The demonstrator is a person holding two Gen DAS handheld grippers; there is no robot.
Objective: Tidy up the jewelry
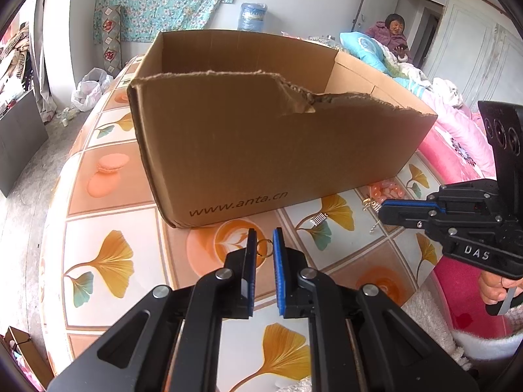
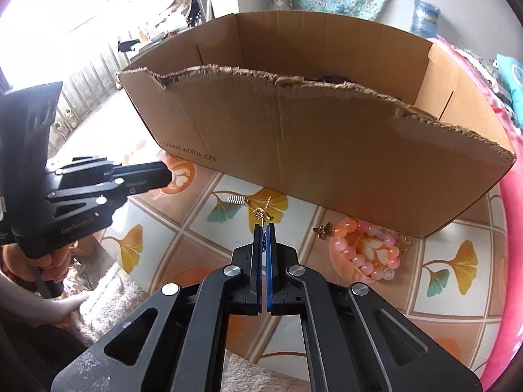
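Note:
My left gripper [image 1: 264, 245] hovers over the patterned table [image 1: 108, 261] just in front of the cardboard box [image 1: 261, 137], its pads closed on a small gold ring [image 1: 264, 249]. My right gripper [image 2: 264, 227] is shut on a gold dangling earring [image 2: 261, 213], which sticks out past its tips above the table; from the left wrist view the right gripper [image 1: 380, 210] is at the right with the earring [image 1: 371, 203] at its tip. The left gripper [image 2: 168, 174] shows at the left of the right wrist view. A pink bead bracelet [image 2: 369, 254] lies near the box.
The open box [image 2: 327, 150] has a torn near wall and fills the middle of the table. A small silver coil [image 2: 236, 200] and two gold butterfly charms [image 2: 323, 230] [image 2: 404, 243] lie in front of it. Pink bedding [image 1: 457, 143] borders the right; a person [image 1: 395, 32] sits far back.

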